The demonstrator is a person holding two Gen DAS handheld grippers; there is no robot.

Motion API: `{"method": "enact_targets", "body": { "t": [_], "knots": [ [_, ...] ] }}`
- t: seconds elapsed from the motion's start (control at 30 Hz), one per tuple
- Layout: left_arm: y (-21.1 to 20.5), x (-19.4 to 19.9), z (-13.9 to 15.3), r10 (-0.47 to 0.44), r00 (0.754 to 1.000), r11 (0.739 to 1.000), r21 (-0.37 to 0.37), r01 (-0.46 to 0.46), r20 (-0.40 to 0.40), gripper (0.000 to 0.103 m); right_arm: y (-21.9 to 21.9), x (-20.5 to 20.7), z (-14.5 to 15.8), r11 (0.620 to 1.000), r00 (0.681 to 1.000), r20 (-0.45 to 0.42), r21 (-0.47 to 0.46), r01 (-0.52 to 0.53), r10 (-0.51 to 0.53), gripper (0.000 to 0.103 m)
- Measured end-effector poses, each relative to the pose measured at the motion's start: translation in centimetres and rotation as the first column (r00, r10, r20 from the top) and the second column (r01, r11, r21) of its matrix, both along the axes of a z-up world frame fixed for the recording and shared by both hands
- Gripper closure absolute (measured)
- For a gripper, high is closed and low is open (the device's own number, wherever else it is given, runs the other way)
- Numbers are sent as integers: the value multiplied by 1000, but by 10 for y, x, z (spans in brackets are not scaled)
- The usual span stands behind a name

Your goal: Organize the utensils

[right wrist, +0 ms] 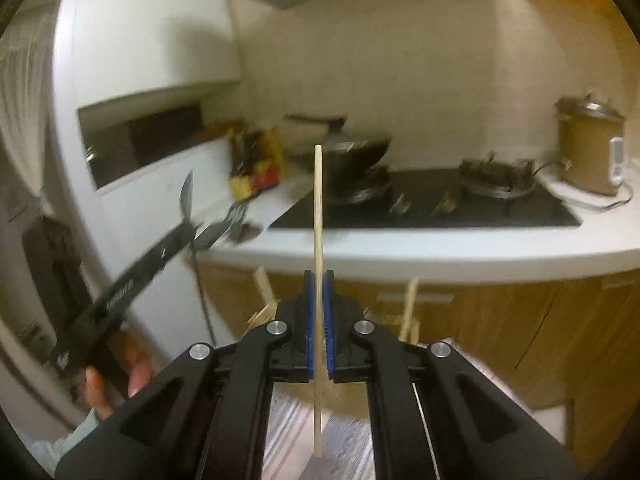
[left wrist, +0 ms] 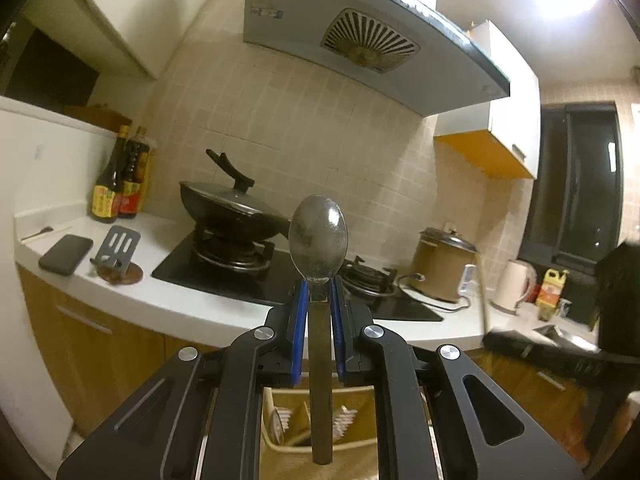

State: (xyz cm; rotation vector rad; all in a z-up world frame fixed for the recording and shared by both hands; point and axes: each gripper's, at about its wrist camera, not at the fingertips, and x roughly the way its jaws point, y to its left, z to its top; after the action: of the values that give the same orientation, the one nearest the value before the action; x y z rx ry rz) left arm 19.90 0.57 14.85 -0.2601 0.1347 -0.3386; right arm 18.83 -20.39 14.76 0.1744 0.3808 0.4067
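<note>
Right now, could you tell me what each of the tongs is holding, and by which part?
Left tongs: metal spoon, gripped at its neck, below the bowl. Right tongs: one wooden chopstick, gripped around mid-length.

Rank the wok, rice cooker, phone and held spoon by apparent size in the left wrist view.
1. wok
2. rice cooker
3. phone
Unranked: the spoon in the left gripper, enlarged by nearness to the camera.

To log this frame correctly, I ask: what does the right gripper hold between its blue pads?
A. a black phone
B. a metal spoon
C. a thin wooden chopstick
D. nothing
C: the right gripper is shut on a thin pale wooden chopstick that stands upright between its blue pads.
</note>
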Motion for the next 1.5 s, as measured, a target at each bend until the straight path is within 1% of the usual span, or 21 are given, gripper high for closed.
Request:
{"method": "enact_targets", "body": {
  "t": [0.07,0.13,0.2,0.37,0.47,0.57,0.63,0.7,0.87,1.0,1.03,1.07,1.1,1.17,1.27,1.33,1.37,1.43,1.47,1.5],
  "knots": [
    [-3,11,-3,10,1000,1000,11,-10,-2,93,-8,8,3,999,999,28,-4,32,-32,100],
    [-8,20,-8,28,1000,999,27,-28,0,93,-13,15,3,999,998,54,-2,36,-36,100],
    [-10,27,-11,33,999,999,34,-33,0,93,-11,24,2,998,993,98,-25,62,-59,100],
    [-19,38,-20,51,999,997,60,-51,11,93,-8,36,-14,994,982,165,-50,98,-89,100],
    [-22,42,-27,64,998,996,66,-65,15,93,-10,41,-29,995,978,190,-32,96,-88,100],
    [-25,43,-33,76,997,994,76,-78,24,93,-11,46,-43,995,977,198,-39,95,-85,100],
    [-27,43,-37,87,995,992,87,-90,39,93,-11,45,-50,992,971,214,-44,118,-106,100],
    [-27,42,-41,90,995,992,87,-93,44,93,-11,48,-58,993,975,204,-55,101,-88,100],
    [-24,42,-53,103,994,991,77,-106,43,93,-10,49,-68,993,978,194,-76,93,-77,100],
    [-21,39,-62,100,995,991,90,-103,28,93,-10,44,-76,992,980,185,-89,91,-73,100],
    [-20,38,-64,101,995,991,90,-102,19,92,-11,42,-78,992,981,179,-87,91,-74,100],
    [-16,37,-66,97,995,992,84,-97,3,84,-12,41,-79,993,983,166,-85,88,-73,99],
    [-14,35,-67,88,996,993,78,-87,-7,78,-13,39,-81,994,987,151,-86,75,-61,99],
    [-9,31,-66,70,997,995,73,-69,-24,78,-16,35,-82,993,989,137,-89,71,-59,99],
    [-2,21,-61,43,998,997,67,-40,-42,72,-24,27,-84,995,993,100,-77,65,-57,98],
    [3,11,-57,41,998,997,61,-39,-41,65,-31,20,-84,997,995,77,-53,59,-55,90],
    [5,7,-56,41,998,997,60,-38,-39,62,-35,15,-84,997,996,70,-40,64,-61,88],
    [9,-6,-54,42,998,997,64,-39,-39,60,-40,4,-85,998,997,51,-26,60,-59,80],
    [9,-12,-53,42,998,997,72,-39,-44,58,-41,-3,-85,998,997,43,-22,60,-59,78],
    [10,-18,-53,44,998,996,82,-40,-50,55,-42,-10,-85,998,998,37,-19,59,-58,72]
  ]
}}
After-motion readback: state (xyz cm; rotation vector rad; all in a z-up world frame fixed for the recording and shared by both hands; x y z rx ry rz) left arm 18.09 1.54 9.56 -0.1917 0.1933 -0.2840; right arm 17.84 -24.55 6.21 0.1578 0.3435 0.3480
